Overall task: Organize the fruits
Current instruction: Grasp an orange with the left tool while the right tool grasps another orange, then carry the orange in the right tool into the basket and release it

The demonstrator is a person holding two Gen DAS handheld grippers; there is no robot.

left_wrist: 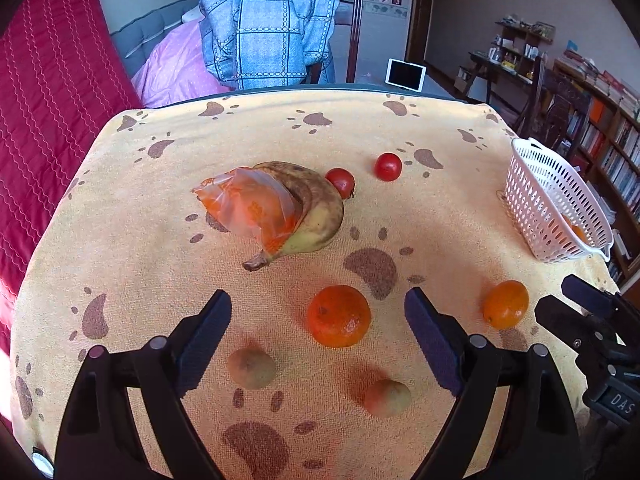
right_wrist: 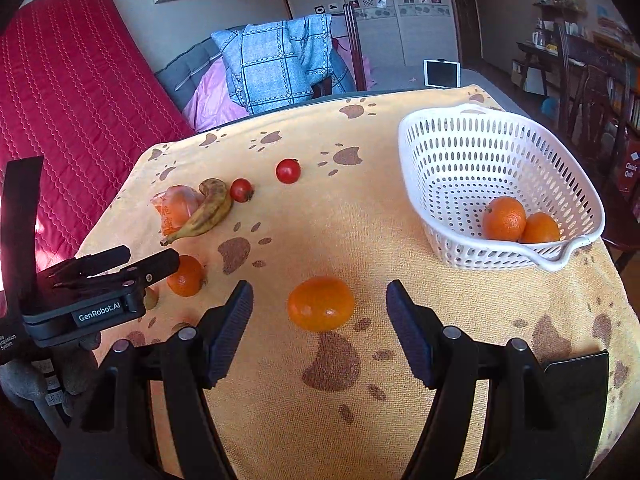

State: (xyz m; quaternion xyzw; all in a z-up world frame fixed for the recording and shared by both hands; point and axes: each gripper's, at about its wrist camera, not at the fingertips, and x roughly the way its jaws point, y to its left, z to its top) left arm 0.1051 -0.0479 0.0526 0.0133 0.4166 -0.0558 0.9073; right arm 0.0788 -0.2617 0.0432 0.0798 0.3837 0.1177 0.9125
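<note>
My left gripper is open above the paw-print cloth, with an orange between its fingertips, untouched. Two kiwis lie under it. My right gripper is open around a second orange that rests on the cloth; this orange also shows in the left wrist view. A white basket at the right holds two oranges. A banana with an orange bag and two tomatoes lie further back.
The table's far edge meets a chair draped with a blue blanket. A red mattress stands at the left. Bookshelves are on the right. The basket sits at the table's right edge.
</note>
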